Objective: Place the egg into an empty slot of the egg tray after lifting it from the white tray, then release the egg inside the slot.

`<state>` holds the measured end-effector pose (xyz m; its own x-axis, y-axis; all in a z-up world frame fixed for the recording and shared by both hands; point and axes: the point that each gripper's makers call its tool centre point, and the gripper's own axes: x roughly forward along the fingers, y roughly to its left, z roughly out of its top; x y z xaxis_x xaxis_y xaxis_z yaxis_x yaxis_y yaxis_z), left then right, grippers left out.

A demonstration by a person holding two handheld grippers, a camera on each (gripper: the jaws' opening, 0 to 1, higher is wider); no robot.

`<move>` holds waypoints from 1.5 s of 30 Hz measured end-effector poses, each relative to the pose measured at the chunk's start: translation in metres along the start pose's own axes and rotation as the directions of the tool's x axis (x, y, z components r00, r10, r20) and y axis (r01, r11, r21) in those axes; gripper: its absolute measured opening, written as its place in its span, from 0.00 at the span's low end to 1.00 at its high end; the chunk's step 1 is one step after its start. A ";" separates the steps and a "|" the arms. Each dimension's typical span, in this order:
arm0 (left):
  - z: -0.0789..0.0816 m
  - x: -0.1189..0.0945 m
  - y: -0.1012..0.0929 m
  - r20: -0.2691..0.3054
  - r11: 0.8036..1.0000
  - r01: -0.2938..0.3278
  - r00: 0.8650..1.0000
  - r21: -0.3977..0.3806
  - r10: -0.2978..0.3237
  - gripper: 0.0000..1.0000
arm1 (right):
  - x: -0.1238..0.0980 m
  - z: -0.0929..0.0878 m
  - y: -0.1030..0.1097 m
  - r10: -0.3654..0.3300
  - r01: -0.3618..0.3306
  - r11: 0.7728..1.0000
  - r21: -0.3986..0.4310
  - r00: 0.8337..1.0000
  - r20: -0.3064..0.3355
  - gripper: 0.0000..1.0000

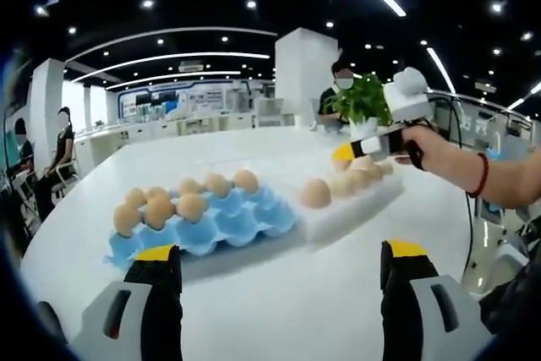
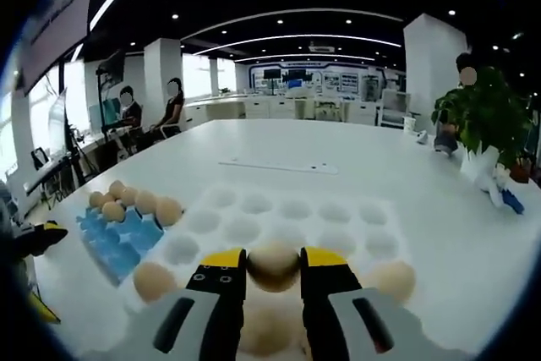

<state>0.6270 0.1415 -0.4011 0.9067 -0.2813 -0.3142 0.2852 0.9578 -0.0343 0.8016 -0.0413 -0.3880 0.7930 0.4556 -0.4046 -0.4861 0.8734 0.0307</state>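
your right hand-held gripper (image 2: 273, 275) is clenched on a brown egg (image 2: 273, 265), pinched between its yellow-tipped jaws over the white moulded plastic tray (image 2: 296, 209), so the grasp looks set and the lift is next. the light blue moulded egg tray (image 1: 221, 219) sits just beside it on the white desk (image 1: 279, 302), its far rows already filled, leaving the nearer slots as your likely target. your left hand-held gripper (image 1: 279, 264) hangs released and well back, probably to keep the path clear.
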 end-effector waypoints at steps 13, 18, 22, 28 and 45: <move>-0.006 -0.004 0.010 -0.019 1.000 -0.013 1.000 0.007 0.013 1.00 | 0.009 0.006 0.033 0.097 -0.097 0.995 0.004 0.995 0.016 0.26; -0.007 -0.004 0.013 -0.022 1.000 -0.011 1.000 0.008 0.011 1.00 | 0.012 0.009 0.046 0.125 -0.125 0.992 -0.008 0.992 0.023 0.26; -0.009 -0.005 0.013 -0.026 1.000 -0.012 1.000 0.009 0.012 1.00 | 0.013 0.011 0.059 0.160 -0.160 0.987 -0.017 0.987 0.030 0.26; -0.011 -0.008 0.007 -0.029 1.000 -0.010 1.000 0.008 0.010 1.00 | 0.017 0.011 0.072 0.183 -0.183 0.983 -0.017 0.983 0.018 0.26; -0.010 -0.015 -0.006 -0.027 1.000 -0.010 1.000 0.010 0.010 1.00 | 0.025 0.011 0.111 0.251 -0.251 0.968 -0.014 0.968 0.009 0.26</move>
<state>0.6083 0.1403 -0.4054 0.9009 -0.2701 -0.3398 0.2797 0.9599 -0.0213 0.7709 0.0691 -0.3846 0.6486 0.6619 -0.3759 -0.6747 0.7285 0.1186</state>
